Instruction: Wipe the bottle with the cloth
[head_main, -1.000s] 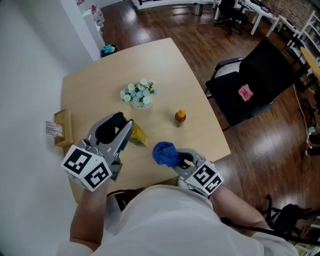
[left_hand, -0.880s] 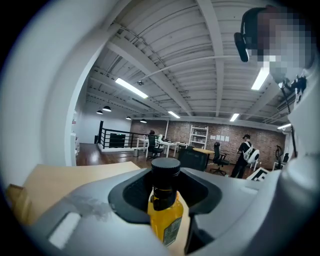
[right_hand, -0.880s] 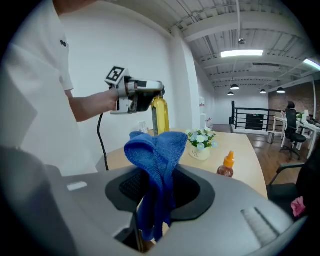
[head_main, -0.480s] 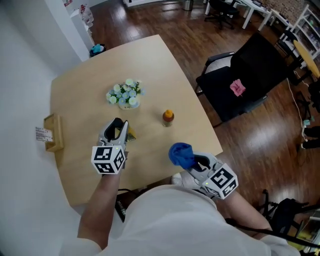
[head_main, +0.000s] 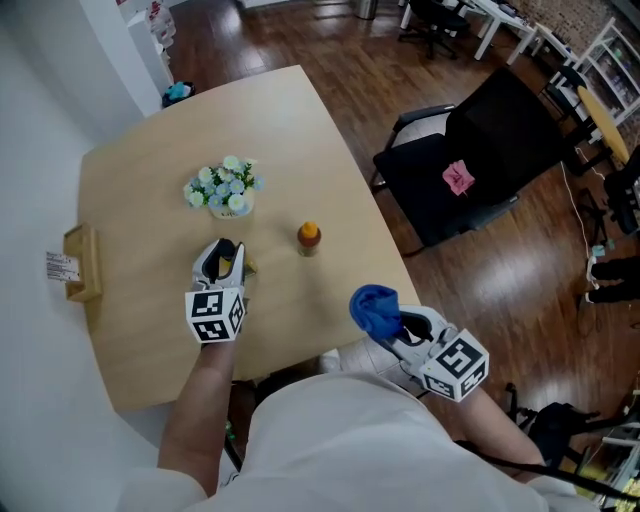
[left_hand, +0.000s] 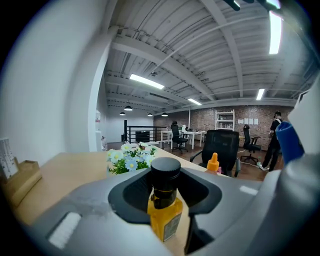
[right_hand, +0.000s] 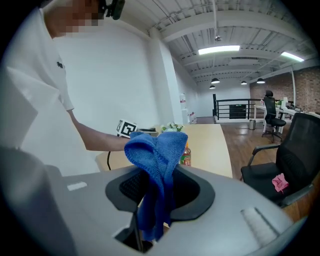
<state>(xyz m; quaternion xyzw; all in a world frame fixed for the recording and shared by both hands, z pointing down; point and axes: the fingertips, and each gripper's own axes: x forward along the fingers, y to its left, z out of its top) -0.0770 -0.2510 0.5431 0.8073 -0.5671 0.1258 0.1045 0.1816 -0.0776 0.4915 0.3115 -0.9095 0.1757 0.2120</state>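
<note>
The bottle (left_hand: 164, 212), yellow with a black cap, stands upright on the desk (head_main: 130, 200), somewhat left of the middle and toward the near edge, its long axis vertical. It sits right in the opening of the left gripper (head_main: 221, 262), whose jaws stand one on each side of it. In the left gripper view a thin strip of desk shows between the bottle and the right-hand jaw, so I judge the jaws narrow about it but not clamped. The cloth (head_main: 374, 308), blue and bunched, is pinched in the closed right gripper (head_main: 395, 322) and stands up out of its jaws in a loose fold. That gripper hangs just off the desk's near right corner, well apart from the bottle. From the cloth, the bottle lies to the left and a little farther in from the near edge. The wipe turns on this: the left side is already at the bottle and can steady it. The right must carry the cloth leftward across the near edge to reach the bottle's side. A smaller orange-capped bottle (head_main: 308, 237) stands between the two, nearer the right edge. A bunch of pale flowers (head_main: 222, 186) sits beyond the bottle toward the far edge. A cardboard holder (head_main: 81, 263) rests at the left edge.
</note>
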